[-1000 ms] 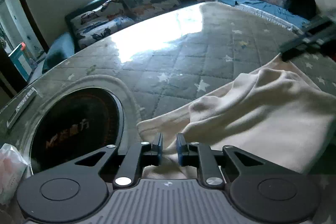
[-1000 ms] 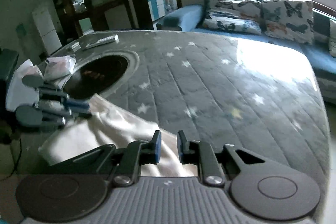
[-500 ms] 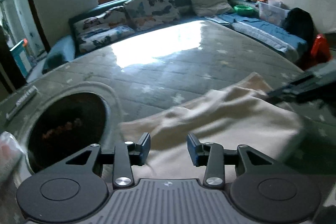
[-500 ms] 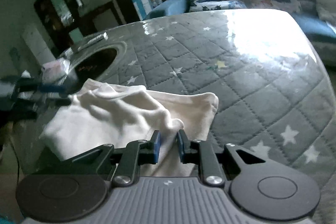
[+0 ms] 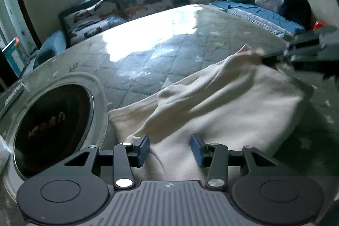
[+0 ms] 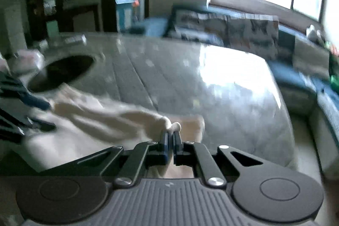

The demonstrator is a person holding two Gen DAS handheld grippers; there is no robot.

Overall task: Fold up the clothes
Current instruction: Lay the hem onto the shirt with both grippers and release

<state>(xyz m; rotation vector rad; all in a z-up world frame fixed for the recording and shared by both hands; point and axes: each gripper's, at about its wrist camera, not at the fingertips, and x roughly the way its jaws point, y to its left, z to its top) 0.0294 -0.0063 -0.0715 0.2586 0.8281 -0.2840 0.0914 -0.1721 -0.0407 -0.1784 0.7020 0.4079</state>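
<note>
A cream garment lies partly folded on the grey quilted, star-patterned table cover. My left gripper is open and empty, its blue pads just above the garment's near edge. My right gripper is shut on a bunched corner of the cream garment and holds it raised. It also shows at the right of the left wrist view, pulling the cloth taut. The right wrist view is blurred. The left gripper shows at its left edge.
A round dark recessed cooktop sits in the table at the left. A sofa with butterfly cushions stands beyond the table under the window. A blue mat and a dark bag lie at the far right.
My left gripper has opened and let go of the garment. My right gripper, still shut on the cloth, has pulled its corner away, stretching the garment out.
</note>
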